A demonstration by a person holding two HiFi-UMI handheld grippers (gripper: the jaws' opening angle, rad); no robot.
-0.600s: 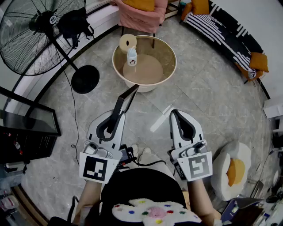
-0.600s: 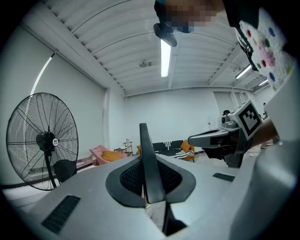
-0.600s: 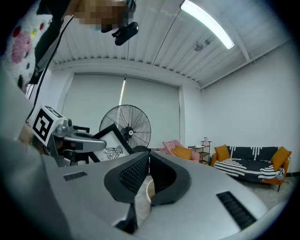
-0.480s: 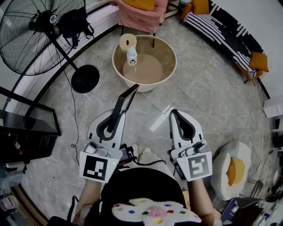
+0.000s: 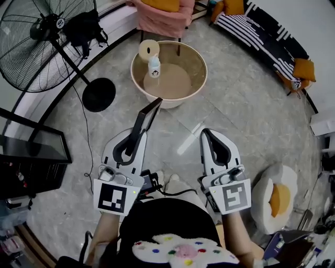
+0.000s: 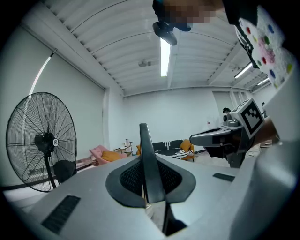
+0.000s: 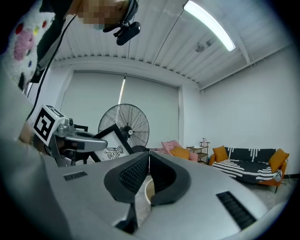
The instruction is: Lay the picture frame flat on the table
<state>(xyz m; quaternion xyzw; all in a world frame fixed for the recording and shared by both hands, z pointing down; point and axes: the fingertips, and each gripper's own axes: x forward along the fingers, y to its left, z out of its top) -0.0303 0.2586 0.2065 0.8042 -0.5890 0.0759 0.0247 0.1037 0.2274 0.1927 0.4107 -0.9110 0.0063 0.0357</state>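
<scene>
My left gripper [image 5: 137, 137] is shut on the picture frame [image 5: 145, 120], a thin black frame held upright and seen edge-on, which sticks out past the jaws toward the round table [image 5: 137, 84]. In the left gripper view the frame's dark edge [image 6: 146, 159] stands clamped between the pads. The right gripper view shows the frame's face [image 7: 110, 146], white with a dark drawing. My right gripper [image 5: 207, 134] is beside it at the same height, shut with nothing between its fingers [image 7: 140, 174]. Both are held over the floor, short of the table.
The round beige table has a glass top with a small bottle [image 5: 154, 67] and a paper roll [image 5: 148, 49] on it. A big standing fan [image 5: 47, 36] is at far left, a pink chair [image 5: 162, 15] behind, a striped sofa [image 5: 261, 36] at right, and an egg-shaped cushion [image 5: 275, 201] on the floor.
Both grippers keep their places and the frame stays clamped. The table, fan and floor have slid a little toward the upper left of the head view.
</scene>
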